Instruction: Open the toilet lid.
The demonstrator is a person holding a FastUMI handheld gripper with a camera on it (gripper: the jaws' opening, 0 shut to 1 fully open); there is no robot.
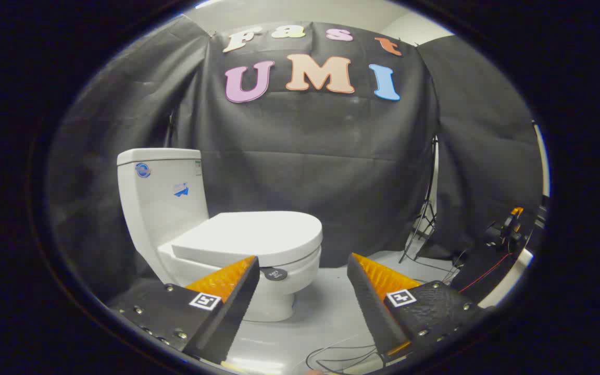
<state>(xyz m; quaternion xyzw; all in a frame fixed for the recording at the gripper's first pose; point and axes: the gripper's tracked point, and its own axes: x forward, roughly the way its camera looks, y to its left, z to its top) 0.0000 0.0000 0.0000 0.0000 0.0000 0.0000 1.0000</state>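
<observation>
The gripper [302,263] is nearest; its two fingers [227,297] stand wide apart and hold nothing; each finger has a small square tag [204,301] on top. Thin wires [331,357] lie on the floor [326,312] between the fingers.

Just ahead sits a white toilet [216,239] on the floor; it is off to the left, and the left finger's tip covers a bit of its bowl [284,276]; the fingers do not touch it. The lid [250,234] is down flat on the bowl, so it is shut; its round front end points toward the gap between the fingers. A small dark round tag [274,274] hangs on the front of the bowl, right under the lid.

Behind the lid stands the tall tank [162,198], with two small blue stickers [142,170] on its side.

Farther back and to the right, a thin stand [425,213] rests by the black cloth wall [321,156]; a red wire [487,271] runs near some dark gear [508,229] with an orange bit.
</observation>
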